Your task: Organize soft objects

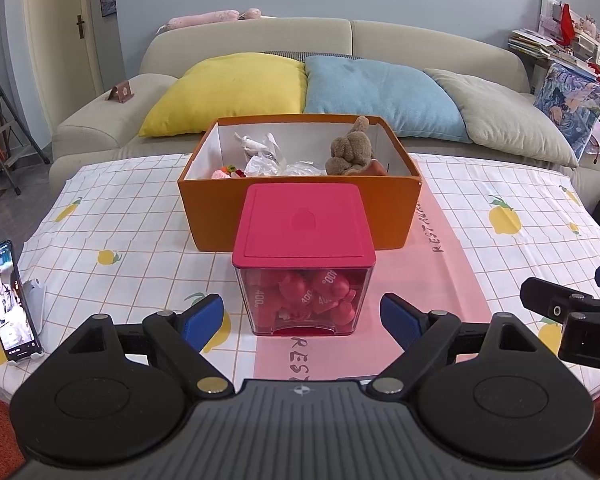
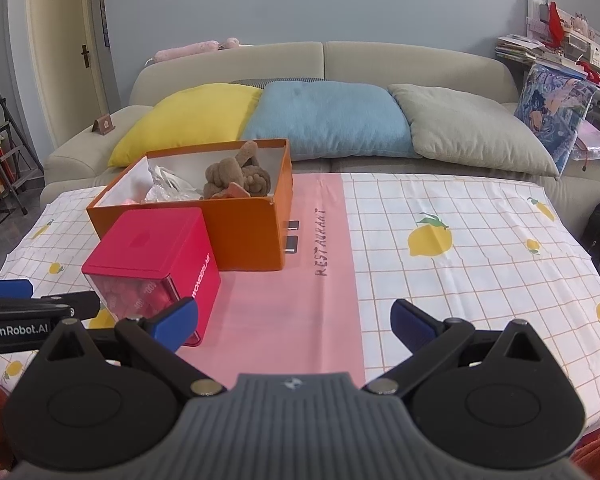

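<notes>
Left gripper (image 1: 302, 314) gapes wide, empty, red-lidded container (image 1: 303, 264) just ahead. Right gripper (image 2: 294, 320) is equally wide, empty. Orange box (image 1: 300, 184) sits beyond.

An open orange cardboard box (image 1: 300, 208) with a white interior sits on the table. Inside, at its right end, a brown plush toy (image 1: 351, 150) slumps in a heap with one limb sticking upward. Crumpled clear plastic bags (image 1: 266, 158) fill the middle, and a small pink soft item (image 1: 222, 173) lies at the left.
</notes>
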`<state>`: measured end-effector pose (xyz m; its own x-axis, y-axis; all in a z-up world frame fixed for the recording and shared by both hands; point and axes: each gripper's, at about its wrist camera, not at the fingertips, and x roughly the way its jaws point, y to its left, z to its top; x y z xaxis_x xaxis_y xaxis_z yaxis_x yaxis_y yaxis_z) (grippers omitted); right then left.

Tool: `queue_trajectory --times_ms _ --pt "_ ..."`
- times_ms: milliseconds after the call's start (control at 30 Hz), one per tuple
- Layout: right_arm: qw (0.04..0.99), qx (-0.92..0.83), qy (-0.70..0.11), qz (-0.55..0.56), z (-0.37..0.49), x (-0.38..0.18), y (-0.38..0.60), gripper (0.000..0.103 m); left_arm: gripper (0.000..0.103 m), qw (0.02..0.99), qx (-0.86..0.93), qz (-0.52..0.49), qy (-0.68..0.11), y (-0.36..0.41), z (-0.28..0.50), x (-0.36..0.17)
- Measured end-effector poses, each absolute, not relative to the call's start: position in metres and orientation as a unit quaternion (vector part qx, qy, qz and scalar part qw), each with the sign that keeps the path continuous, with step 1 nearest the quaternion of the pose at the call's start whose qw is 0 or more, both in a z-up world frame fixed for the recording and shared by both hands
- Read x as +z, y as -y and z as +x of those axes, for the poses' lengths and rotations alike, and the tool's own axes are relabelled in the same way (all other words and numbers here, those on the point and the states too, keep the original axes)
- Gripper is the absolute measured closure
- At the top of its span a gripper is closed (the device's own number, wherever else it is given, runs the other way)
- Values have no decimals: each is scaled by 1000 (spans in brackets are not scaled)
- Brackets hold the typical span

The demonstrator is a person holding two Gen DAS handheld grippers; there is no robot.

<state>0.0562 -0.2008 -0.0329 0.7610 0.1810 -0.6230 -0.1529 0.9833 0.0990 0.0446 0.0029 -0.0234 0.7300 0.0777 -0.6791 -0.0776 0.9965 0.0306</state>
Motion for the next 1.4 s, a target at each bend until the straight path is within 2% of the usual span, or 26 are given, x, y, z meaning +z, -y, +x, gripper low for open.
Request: queue_trajectory --times_ms 1400 --pt "937 88 -337 18 56 -34 199 3 0 930 42 2 -365 -2 45 -25"
